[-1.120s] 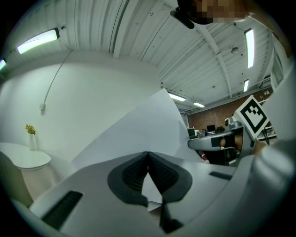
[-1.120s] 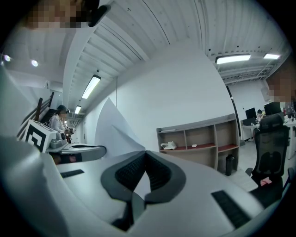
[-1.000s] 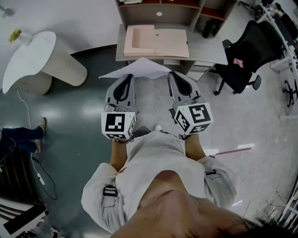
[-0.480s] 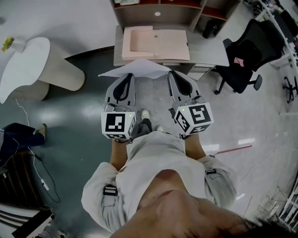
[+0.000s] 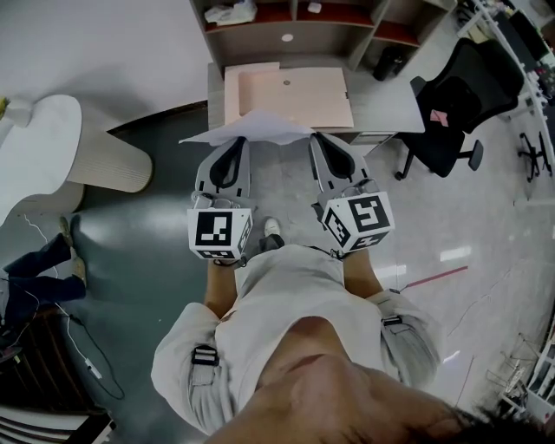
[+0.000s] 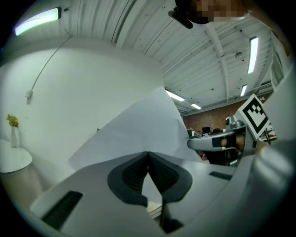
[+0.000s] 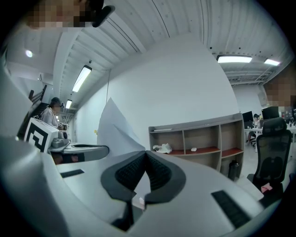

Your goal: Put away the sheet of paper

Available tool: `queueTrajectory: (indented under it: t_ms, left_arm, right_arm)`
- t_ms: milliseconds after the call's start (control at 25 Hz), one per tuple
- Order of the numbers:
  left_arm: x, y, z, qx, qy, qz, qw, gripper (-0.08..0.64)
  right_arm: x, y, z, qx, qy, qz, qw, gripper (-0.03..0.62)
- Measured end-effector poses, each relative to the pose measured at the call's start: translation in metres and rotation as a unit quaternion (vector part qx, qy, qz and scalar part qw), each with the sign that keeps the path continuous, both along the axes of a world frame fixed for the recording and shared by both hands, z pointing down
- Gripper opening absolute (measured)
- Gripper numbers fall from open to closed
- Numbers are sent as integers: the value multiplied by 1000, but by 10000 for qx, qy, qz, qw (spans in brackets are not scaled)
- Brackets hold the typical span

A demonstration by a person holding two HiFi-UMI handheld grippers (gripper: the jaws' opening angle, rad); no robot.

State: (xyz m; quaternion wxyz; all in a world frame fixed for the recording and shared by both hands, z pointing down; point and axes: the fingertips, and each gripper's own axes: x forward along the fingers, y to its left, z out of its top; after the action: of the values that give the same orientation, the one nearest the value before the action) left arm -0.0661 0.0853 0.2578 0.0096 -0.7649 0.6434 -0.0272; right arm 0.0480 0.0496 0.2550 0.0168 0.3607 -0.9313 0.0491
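A white sheet of paper (image 5: 251, 129) hangs in the air in front of me, held by its near edge between both grippers. My left gripper (image 5: 232, 144) is shut on the sheet's left part, and its dark pads (image 6: 138, 172) pinch the paper (image 6: 134, 132). On the right part, my right gripper (image 5: 322, 140) is shut too, with the paper (image 7: 112, 126) rising from its closed pads (image 7: 155, 171). In the head view the sheet's far tip overlaps the near edge of an open pink folder (image 5: 290, 91) lying on a grey desk (image 5: 381, 95).
A wooden shelf unit (image 5: 286, 22) stands behind the desk and holds a crumpled white thing (image 7: 163, 148). A black office chair (image 5: 451, 104) is at the right, a white round table (image 5: 39, 143) at the left. Someone's legs (image 5: 35, 269) show at the far left.
The desk and pink folder have come nearer as I walked forward. The sheet's tip now reaches over the folder's near edge. Both grippers keep their hold.
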Motion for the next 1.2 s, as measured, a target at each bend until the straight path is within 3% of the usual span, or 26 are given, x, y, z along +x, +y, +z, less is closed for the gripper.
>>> queueTrajectory:
  t_ms: [560, 960, 1200]
  left_arm:
    - [-58, -46, 10, -31, 190, 340, 9992, 18]
    - [-69, -71, 20, -79, 341, 441, 9984, 18]
    - [-73, -97, 24, -127, 307, 284, 9990, 18]
  right_arm:
    - [-64, -37, 6, -1, 260, 217, 9994, 18]
    - [-77, -61, 15, -44, 444, 248, 9987, 18]
    - [-85, -90, 17, -16, 444, 64, 9990, 18]
